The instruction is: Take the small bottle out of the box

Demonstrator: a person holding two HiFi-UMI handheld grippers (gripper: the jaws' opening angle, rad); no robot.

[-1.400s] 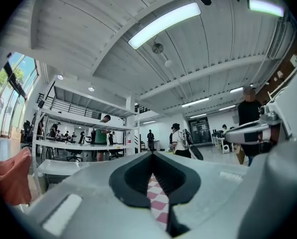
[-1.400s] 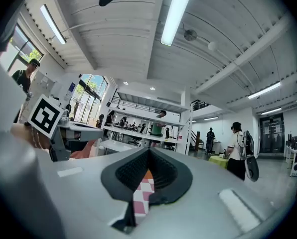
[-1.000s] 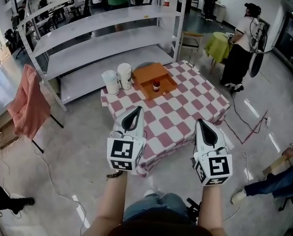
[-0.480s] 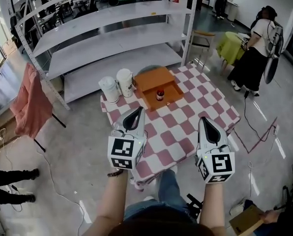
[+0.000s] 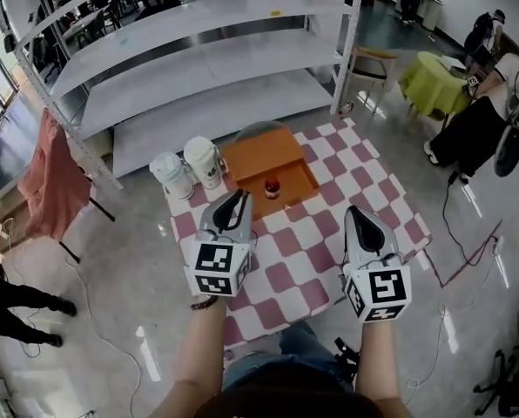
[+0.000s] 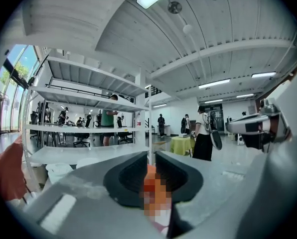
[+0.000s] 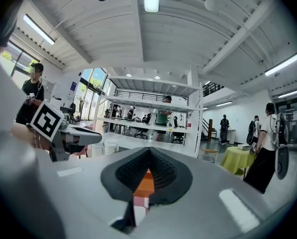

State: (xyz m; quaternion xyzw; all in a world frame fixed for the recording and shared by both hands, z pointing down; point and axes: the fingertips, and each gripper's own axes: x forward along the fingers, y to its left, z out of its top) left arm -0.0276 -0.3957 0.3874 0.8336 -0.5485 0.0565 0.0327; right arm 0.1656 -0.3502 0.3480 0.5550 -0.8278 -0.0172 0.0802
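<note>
**Checkered bench ahead, bottle not yet reached**

Red-and-white checks cover the bench [image 5: 364,190], which stands in front of a long white shelf rack [image 5: 198,68] in a big open hall. Toward 12 o'clock on the bench lies an open-topped orange box [image 5: 242,157], with two white cups [image 5: 204,159] just beside it at its 9 o'clock.

The small bottle [image 5: 272,186] stands in the sunken near half of the box and seems clear of the walls. It looks upright, with a dark body and a red top. Anything finer is too small to tell.

Both grippers hang over the near part of the bench, well apart from the bottle. The left gripper [image 5: 239,196] has just been opening its jaws. They stand a slit apart with nothing between them. The right gripper [image 5: 357,212] is clenched, tips meeting, and empty.

I judge the step in hand to be the approach. In the head view the bottle lies at about 2 o'clock from the left gripper, the nearer one, and about 10 o'clock from the right.

- **Before descending:** spread the jaws wider.
- **Coming in:** approach from above so the box wall is cleared.
- **The grip:** straddle the body below the cap and close squarely, so the bottle is not tipped.
- **The lift:** go straight up until the base is over the rim.
- **If the box slides:** the free gripper could steady it.
</note>
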